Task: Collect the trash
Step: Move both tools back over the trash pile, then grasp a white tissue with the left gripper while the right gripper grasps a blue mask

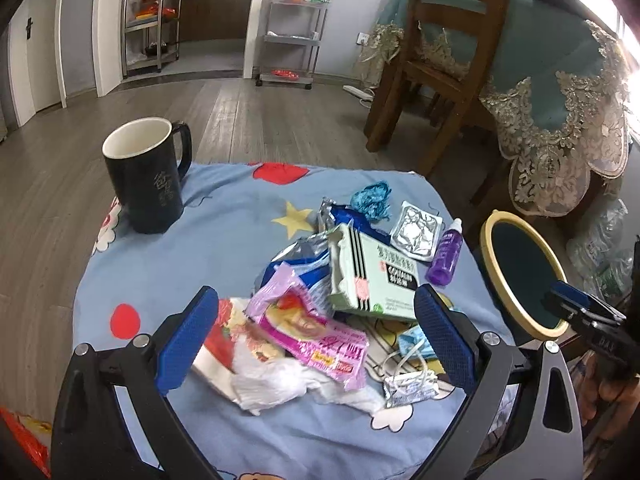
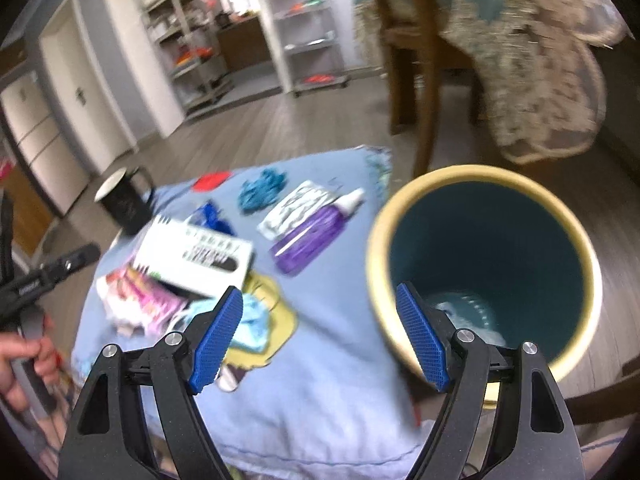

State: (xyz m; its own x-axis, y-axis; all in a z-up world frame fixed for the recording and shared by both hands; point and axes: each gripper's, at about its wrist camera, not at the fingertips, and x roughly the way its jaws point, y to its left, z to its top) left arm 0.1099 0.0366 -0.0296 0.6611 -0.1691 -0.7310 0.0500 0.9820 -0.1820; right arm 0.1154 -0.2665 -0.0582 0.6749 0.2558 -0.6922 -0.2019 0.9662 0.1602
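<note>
Your left gripper [image 1: 316,332] is spread wide over the pink wrapper [image 1: 316,340] at the near edge of the blue cloth [image 1: 160,272]. It's light and crinkly; pinch its middle. The mug [image 1: 144,176] stands well clear. Your right gripper [image 2: 320,336] is wide too, empty, at the bin's [image 2: 484,176] rim.

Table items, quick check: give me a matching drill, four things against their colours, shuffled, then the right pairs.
Things:
1. mug
2. dropper bottle
3. carton
4. snack wrapper

Colours:
A. pink
B. black outside, white inside
C. pale green with black stripes
D. purple with a white cap

Pairs: 1-B, 2-D, 3-C, 4-A
</note>
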